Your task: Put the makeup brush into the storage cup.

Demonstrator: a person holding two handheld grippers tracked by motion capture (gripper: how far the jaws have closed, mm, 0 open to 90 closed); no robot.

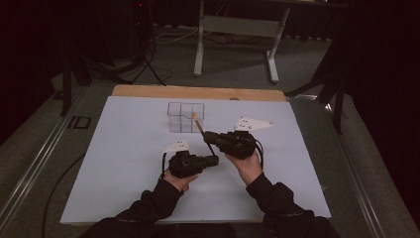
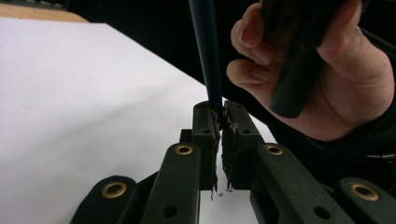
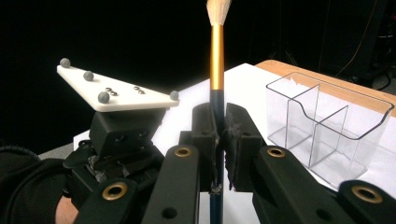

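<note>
A clear divided organiser [image 1: 185,117] stands on the white table sheet [image 1: 124,148] just beyond both grippers, with nothing between it and them. The brush [image 1: 200,130] slants above the sheet. The right gripper [image 3: 217,126] is clamped on its dark handle; that view shows the gold ferrule and pale bristles. The left gripper [image 2: 219,122] is clamped on the handle's lower end, the right hand [image 2: 322,70] close behind.

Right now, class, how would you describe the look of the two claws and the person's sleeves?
Both the left claw and right claw are black, with brass-coloured rivets on their linkages. Each carries a pale three-cornered plate studded with small grey balls. The sleeves are dark.
</note>
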